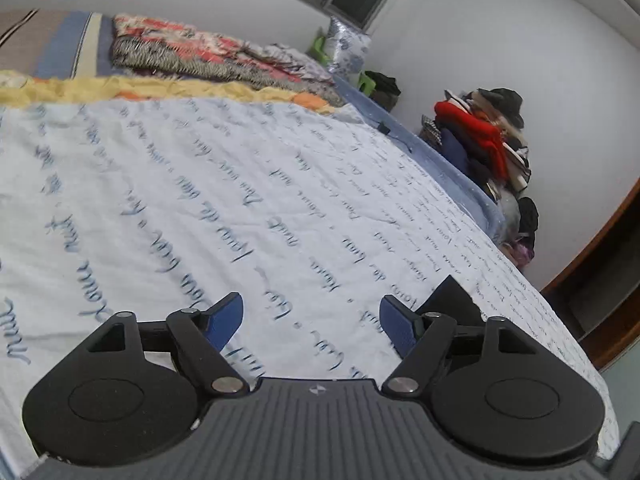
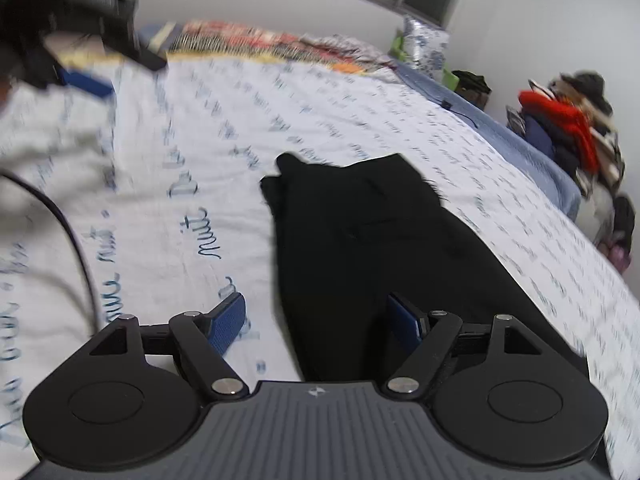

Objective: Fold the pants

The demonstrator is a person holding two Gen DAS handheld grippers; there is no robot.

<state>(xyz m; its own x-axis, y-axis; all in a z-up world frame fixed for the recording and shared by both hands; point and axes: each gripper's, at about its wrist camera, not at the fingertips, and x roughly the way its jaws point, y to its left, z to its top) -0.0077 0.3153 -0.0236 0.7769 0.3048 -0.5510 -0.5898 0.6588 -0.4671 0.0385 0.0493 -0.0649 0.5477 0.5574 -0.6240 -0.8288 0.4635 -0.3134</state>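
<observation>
Black pants (image 2: 360, 232) lie folded into a long strip on the white bedsheet with blue script (image 2: 180, 128). My right gripper (image 2: 316, 316) hovers open over their near end; the left pad is above the sheet and the right pad above the black cloth, with nothing pinched. My left gripper (image 1: 312, 316) is open over bare sheet, empty. A black corner of the pants (image 1: 452, 296) shows just behind its right finger. In the right wrist view the left gripper (image 2: 120, 72) appears blurred at the upper left, apart from the pants.
Folded patterned blankets (image 1: 200, 52) and a yellow-edged cover lie at the bed's far end. A pile of clothes (image 1: 488, 136) with a red garment stands by the wall beyond the bed's right edge. A dark cable (image 2: 76, 240) curves across the left of the right wrist view.
</observation>
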